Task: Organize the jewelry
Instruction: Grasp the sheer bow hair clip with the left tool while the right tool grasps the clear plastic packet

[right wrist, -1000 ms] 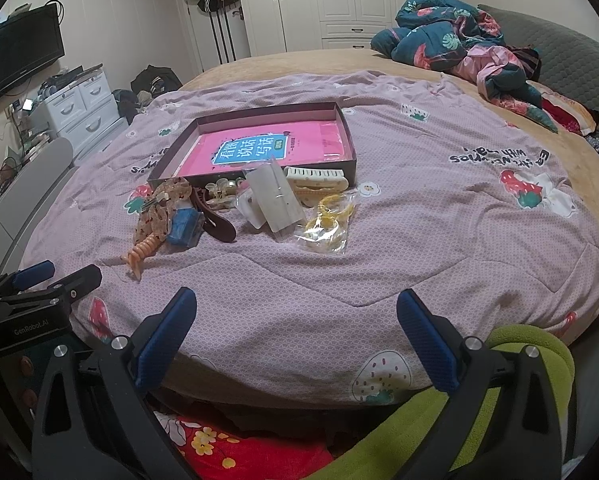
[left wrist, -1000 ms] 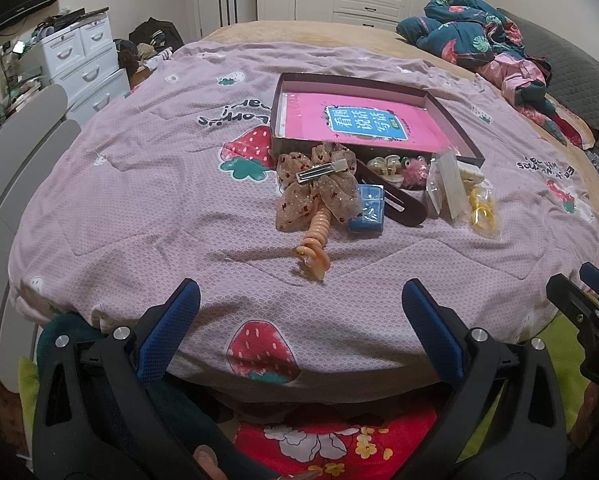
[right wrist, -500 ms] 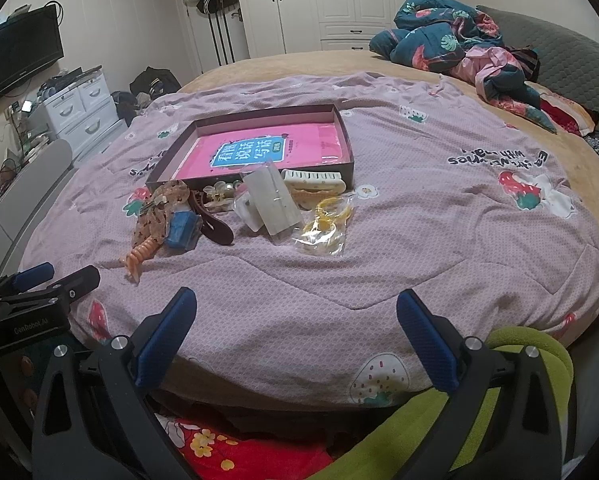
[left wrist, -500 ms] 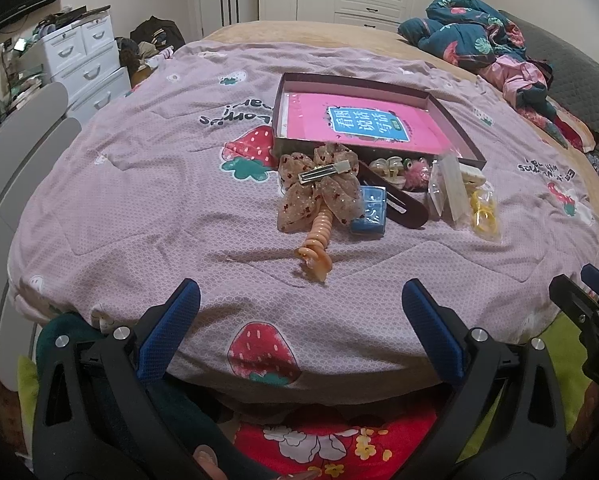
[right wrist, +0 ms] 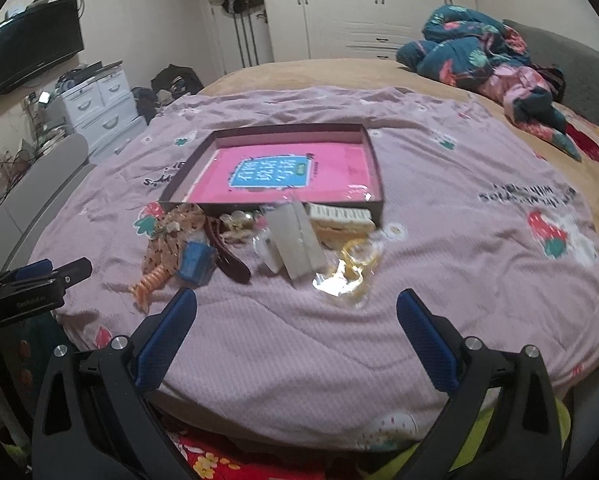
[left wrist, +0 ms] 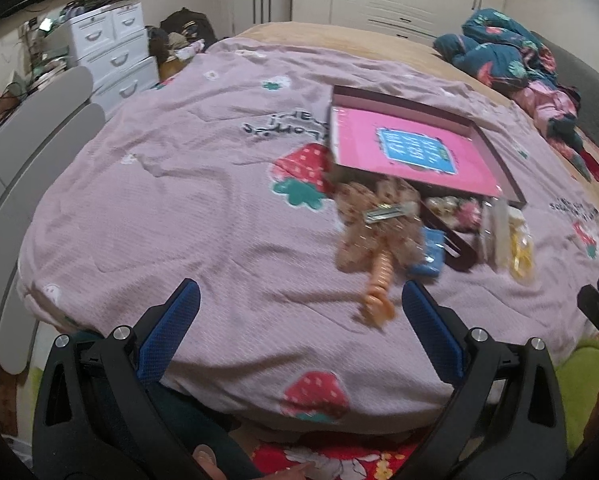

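Your left gripper [left wrist: 299, 320] and right gripper [right wrist: 295, 320] both gape wide, empty, low over the quilt's [right wrist: 439, 240] near edge. Accessory pile [right wrist: 259, 240] lies against the box's [right wrist: 373, 164] front wall; motion blur smears it. Bow clip [left wrist: 375, 216], orange coil [left wrist: 379, 280], blue piece [right wrist: 195, 262] legible; smaller bits aren't.

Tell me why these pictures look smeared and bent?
Left wrist view: motion blur smears the bow hair clip and box; right wrist view is a little sharper. Both are fisheye, so the bedspread bulges and corners go dark.
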{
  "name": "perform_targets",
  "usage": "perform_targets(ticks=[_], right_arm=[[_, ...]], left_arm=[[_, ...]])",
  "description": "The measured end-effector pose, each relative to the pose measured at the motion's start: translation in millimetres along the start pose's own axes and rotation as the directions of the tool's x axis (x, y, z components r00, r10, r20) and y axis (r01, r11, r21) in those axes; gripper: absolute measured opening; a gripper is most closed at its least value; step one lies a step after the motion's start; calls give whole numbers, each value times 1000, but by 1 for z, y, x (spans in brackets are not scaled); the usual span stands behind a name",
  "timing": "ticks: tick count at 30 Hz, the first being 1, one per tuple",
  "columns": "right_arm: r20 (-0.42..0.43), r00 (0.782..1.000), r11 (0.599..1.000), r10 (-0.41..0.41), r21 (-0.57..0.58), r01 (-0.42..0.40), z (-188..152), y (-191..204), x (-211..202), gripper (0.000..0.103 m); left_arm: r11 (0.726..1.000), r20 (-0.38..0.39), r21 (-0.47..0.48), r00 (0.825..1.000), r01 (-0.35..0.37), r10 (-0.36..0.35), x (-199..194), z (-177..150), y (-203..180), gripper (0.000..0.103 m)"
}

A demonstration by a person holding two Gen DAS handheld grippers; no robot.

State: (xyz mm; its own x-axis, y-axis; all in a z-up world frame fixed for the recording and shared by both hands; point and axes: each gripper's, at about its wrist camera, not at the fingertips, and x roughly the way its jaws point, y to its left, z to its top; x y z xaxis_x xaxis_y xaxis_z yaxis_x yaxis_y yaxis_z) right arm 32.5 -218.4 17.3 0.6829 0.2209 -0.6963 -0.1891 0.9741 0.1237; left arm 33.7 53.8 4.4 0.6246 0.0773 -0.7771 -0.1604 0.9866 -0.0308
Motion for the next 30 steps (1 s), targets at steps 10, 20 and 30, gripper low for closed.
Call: perform_targets(ticks=[10,20,30], right_arm=[[-25,999,1000,22,-17,-22,23,-1,35,99],[-72,997,998,13,-58,-17,36,-10,89,99],[-142,987,995,79,-54,-87,38,-13,134,75]], left_arm=[[1000,-32,20,999,-14,15,24,29,9,95],[986,-123,34,980,162,-157,68,49,-23,95],[961,-192,14,944,275,-267,108,56,-46,73]])
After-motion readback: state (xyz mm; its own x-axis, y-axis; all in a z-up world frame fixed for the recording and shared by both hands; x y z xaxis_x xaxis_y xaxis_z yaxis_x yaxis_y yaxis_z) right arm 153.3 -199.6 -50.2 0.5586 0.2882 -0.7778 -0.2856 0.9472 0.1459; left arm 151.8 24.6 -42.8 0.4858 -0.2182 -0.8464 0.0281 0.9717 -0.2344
